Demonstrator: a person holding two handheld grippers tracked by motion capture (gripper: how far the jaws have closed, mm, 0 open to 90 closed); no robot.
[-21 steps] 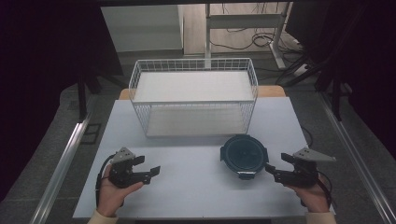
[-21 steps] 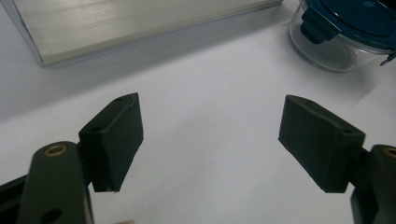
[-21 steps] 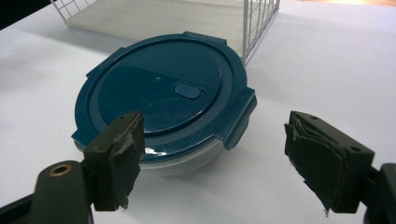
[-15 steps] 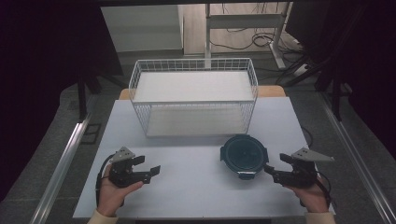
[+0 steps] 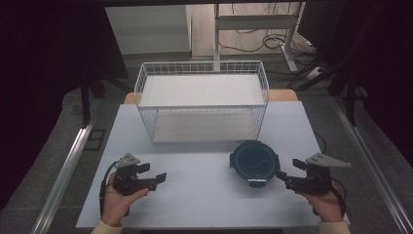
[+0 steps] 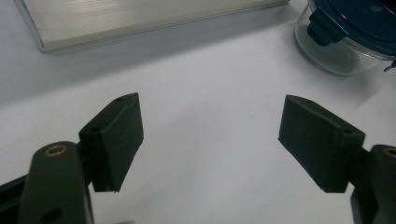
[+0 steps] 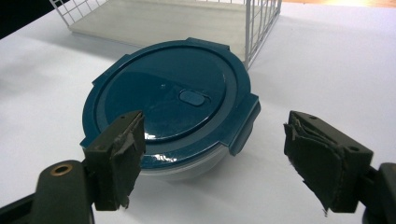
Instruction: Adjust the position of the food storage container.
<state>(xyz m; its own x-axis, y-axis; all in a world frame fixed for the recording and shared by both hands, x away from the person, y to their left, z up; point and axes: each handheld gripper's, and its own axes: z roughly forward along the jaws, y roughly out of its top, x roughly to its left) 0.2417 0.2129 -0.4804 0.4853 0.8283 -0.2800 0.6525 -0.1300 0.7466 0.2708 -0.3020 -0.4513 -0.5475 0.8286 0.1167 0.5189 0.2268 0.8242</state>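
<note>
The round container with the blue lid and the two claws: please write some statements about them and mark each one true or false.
1. The round container has its blue lid on. True.
2. The container sits inside the wire basket. False: it stands on the table, in front of the basket.
3. The right claw is shut on the container. False: its jaws are open and hold nothing.
4. The left claw is open and empty. True.
5. The basket holds nothing. True.
</note>
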